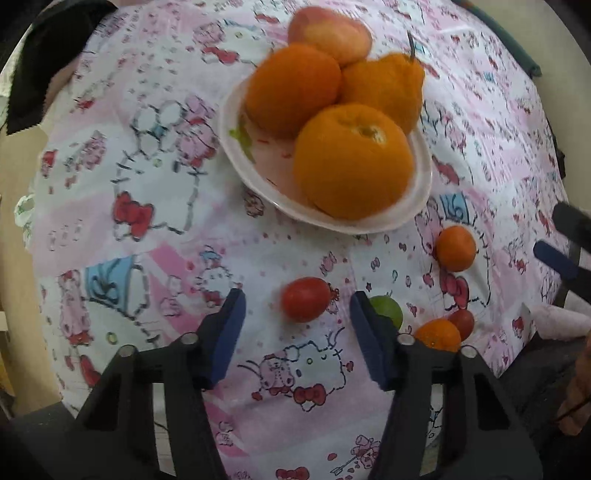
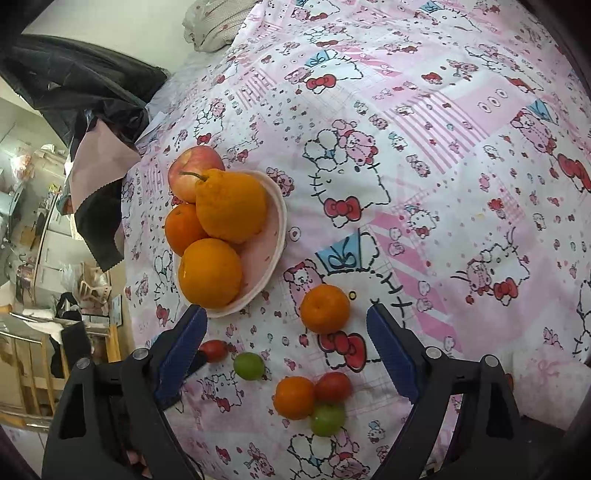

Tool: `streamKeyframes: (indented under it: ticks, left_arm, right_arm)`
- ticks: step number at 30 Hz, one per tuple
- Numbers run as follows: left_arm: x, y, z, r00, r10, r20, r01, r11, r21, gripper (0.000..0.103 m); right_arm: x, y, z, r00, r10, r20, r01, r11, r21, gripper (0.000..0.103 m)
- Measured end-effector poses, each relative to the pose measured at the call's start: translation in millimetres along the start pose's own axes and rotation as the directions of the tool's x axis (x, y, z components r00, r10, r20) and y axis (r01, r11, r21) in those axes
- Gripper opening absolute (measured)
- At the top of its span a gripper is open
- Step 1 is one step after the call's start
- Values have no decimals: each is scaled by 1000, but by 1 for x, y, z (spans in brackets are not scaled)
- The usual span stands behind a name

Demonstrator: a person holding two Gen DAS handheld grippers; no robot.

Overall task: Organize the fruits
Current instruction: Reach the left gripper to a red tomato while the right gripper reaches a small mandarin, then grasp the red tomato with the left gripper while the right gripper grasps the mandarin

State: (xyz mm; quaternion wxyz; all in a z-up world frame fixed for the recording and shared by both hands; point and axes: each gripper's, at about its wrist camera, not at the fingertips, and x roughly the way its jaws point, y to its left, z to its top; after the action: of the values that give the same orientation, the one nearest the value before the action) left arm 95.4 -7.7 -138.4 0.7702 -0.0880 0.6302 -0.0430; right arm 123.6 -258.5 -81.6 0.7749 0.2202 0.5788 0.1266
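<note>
Red is what I'm lining up on right now: the little tomato (image 1: 306, 299) is sitting dead ahead of my left gripper (image 1: 295, 310), pretty much centred in the gap between the blue pads, slightly nearer the right one, with its long axis running roughly crosswise to the fingers. That gripper is spread wide with nothing in it, so I'm judging it just needs to go straight forward and down. My right gripper (image 2: 286, 325) is also gaping and carrying nothing, and it's looking at the small orange (image 2: 325, 308) lying on the bedsheet (image 2: 461, 177) between its fingers, closer to the right pad. The left one is clearly nearer the tomato; in the right view that tomato (image 2: 214, 350) is peeking out just beside the left finger. The plate (image 1: 421, 192) is lying beyond the tomato, already crowded with three big oranges and an apple (image 1: 328, 33) leaning at the back, so I'm thinking free room is tight there. What I'm watching: a green fruit (image 1: 388, 312) is tucked right behind the left gripper's right finger, maybe touching, can't tell. A cluster of another small orange (image 2: 294, 398), a second tomato (image 2: 333, 386) and a second green one (image 2: 328, 419) is huddling together near the sheet's edge.
</note>
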Motion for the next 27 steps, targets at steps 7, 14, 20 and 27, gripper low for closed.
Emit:
streamKeyframes:
  ticks: [7,14,20,27]
  left_arm:
    - [13,-9,-1,999,-19,-26,19,1000,17,47]
    - [23,-9,3,999,16,-40,-16,1000,9,28]
    - [4,-7,2,1000,-6,-2,6,1000,-6,28]
    - [-10,-7,6,999,9,35,-8,1000,-9,28]
  right_arm:
    - [6,3,1,1000,-4,-17,4,1000,-19,91]
    - [10,4,3,1000,-24,-12,23,999,-34,91]
    - [18,-7,8,998,-55,-28,55,998,-5,91]
    - [48,-12,8,986,-141,-92,139,990,-28,80]
